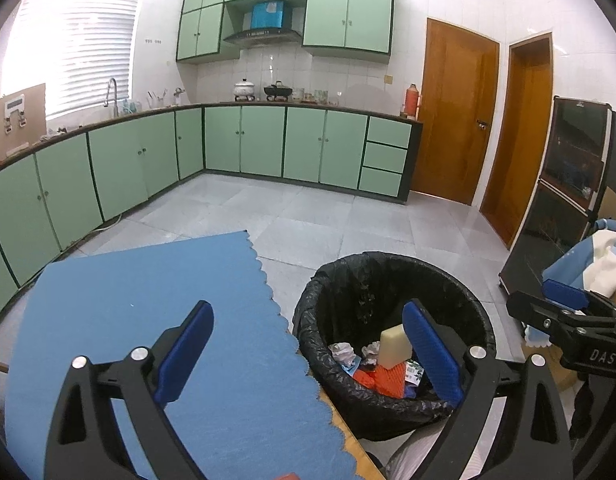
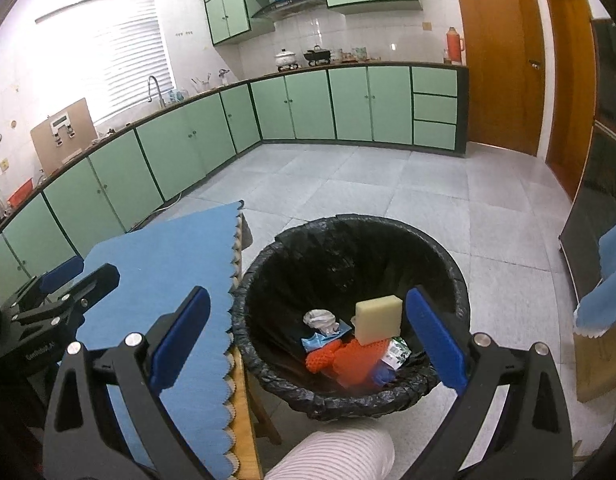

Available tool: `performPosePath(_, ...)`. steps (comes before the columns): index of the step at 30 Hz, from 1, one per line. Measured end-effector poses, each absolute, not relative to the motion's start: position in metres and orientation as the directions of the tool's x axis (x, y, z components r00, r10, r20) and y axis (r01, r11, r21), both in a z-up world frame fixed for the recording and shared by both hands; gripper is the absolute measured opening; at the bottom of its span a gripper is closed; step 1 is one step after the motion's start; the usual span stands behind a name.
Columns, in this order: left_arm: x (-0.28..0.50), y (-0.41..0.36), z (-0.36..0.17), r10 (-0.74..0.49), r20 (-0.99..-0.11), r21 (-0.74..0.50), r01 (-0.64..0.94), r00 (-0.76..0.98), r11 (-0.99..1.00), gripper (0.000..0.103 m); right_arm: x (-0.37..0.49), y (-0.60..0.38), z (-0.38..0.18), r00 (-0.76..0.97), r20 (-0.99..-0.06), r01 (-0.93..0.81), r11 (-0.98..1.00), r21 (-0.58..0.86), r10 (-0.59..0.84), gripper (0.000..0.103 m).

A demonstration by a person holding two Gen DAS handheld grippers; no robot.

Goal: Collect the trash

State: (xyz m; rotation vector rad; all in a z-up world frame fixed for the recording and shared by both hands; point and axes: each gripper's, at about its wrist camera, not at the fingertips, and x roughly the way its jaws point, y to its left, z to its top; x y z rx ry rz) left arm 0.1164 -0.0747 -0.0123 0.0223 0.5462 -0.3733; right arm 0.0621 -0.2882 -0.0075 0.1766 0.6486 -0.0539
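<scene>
A black-lined trash bin (image 1: pixel 391 280) (image 2: pixel 347 240) stands on the tiled floor beside the table. Inside lie a pale yellow sponge (image 1: pixel 393 346) (image 2: pixel 377 318), crumpled white paper (image 1: pixel 343 352) (image 2: pixel 319 320), orange netting (image 1: pixel 381 382) (image 2: pixel 347 358) and a small green-and-white packet (image 2: pixel 397 352). My left gripper (image 1: pixel 308 344) hangs open and empty above the table's right edge and the bin. My right gripper (image 2: pixel 308 340) is open and empty over the bin. The right gripper's black body (image 1: pixel 567 320) shows at the right of the left wrist view; the left one (image 2: pixel 60 300) shows at the left of the right wrist view.
A blue scallop-edged mat (image 1: pixel 148 320) (image 2: pixel 168 280) covers the wooden table left of the bin. Green cabinets (image 1: pixel 244 144) line the far walls. Two wooden doors (image 1: pixel 455 112) stand at the right, with a dark glass cabinet (image 1: pixel 563 184). A striped sleeve (image 2: pixel 335 456) shows below.
</scene>
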Motion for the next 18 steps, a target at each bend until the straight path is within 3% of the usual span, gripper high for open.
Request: performPosePath(18, 0.099, -0.067, -0.002, -0.331, -0.479, -0.061, 0.345, 0.813, 0.937, 0.094, 0.052, -0.272, 0.008, 0.812, -0.583, 0.069, 0.99, 0.125, 0.017, 0.096)
